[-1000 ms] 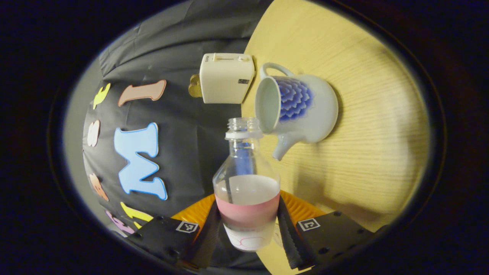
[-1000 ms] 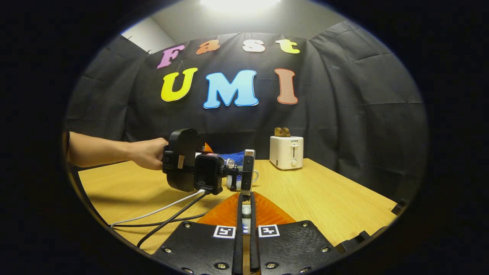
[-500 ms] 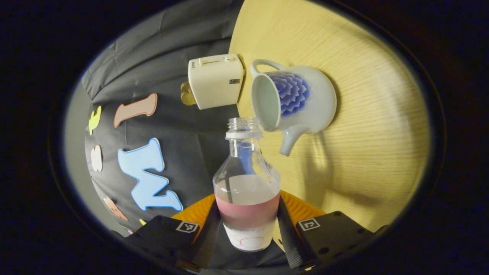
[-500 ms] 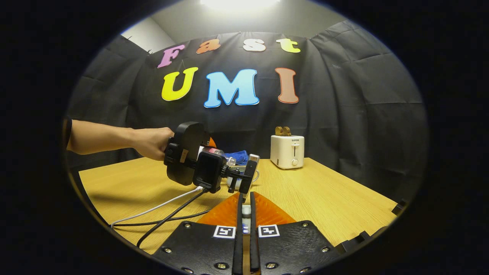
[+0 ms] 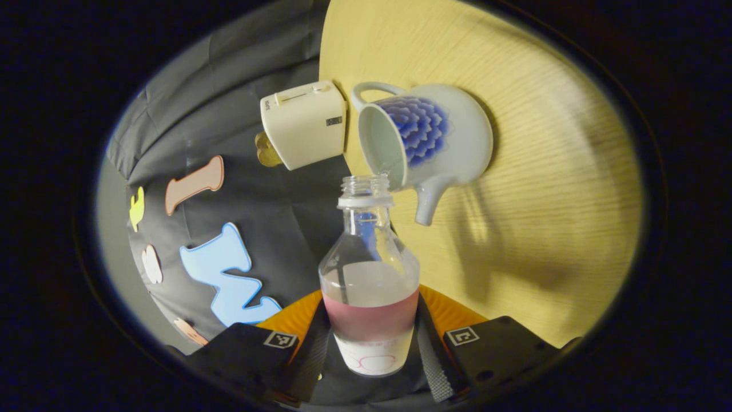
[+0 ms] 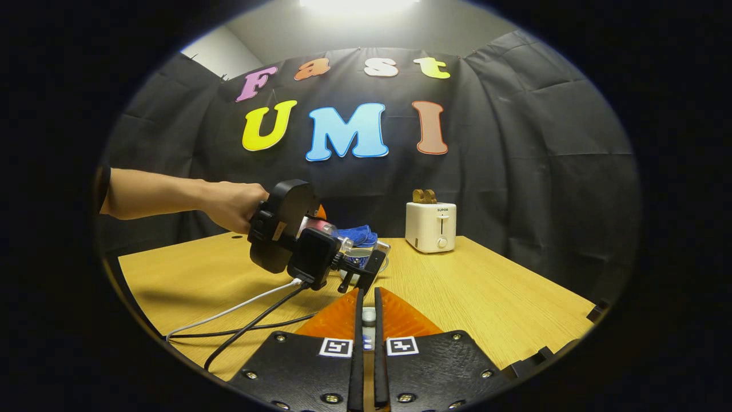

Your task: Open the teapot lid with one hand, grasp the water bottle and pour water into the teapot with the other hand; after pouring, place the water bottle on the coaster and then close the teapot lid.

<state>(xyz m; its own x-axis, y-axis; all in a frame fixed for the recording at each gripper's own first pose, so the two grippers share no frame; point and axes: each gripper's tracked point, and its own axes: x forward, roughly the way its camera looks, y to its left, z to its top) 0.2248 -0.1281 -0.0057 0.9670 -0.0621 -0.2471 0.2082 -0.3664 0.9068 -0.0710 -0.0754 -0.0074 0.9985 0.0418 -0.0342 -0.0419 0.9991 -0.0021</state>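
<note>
My left gripper (image 5: 370,312) is shut on a clear water bottle (image 5: 369,269) with a pink label, uncapped and part full. The bottle is tipped on its side, its mouth at the rim of the white teapot with a blue pattern (image 5: 452,143), whose top stands open. In the right gripper view a hand (image 6: 229,206) holds that left gripper (image 6: 357,269) tilted over the teapot (image 6: 357,236), which is mostly hidden behind it. My right gripper (image 6: 366,297) stays low over the table, nearer than the teapot, its fingers nearly together on the small white lid (image 6: 369,316).
A cream toaster (image 5: 303,131) stands behind the teapot at the table's back edge (image 6: 430,226). A white and a black cable (image 6: 246,320) trail from the left gripper across the wooden table (image 6: 486,297). The black cloth wall rises behind.
The left gripper has risen and tilted further, bringing the bottle's mouth up to the teapot's rim. The right gripper has stayed put with the lid.
</note>
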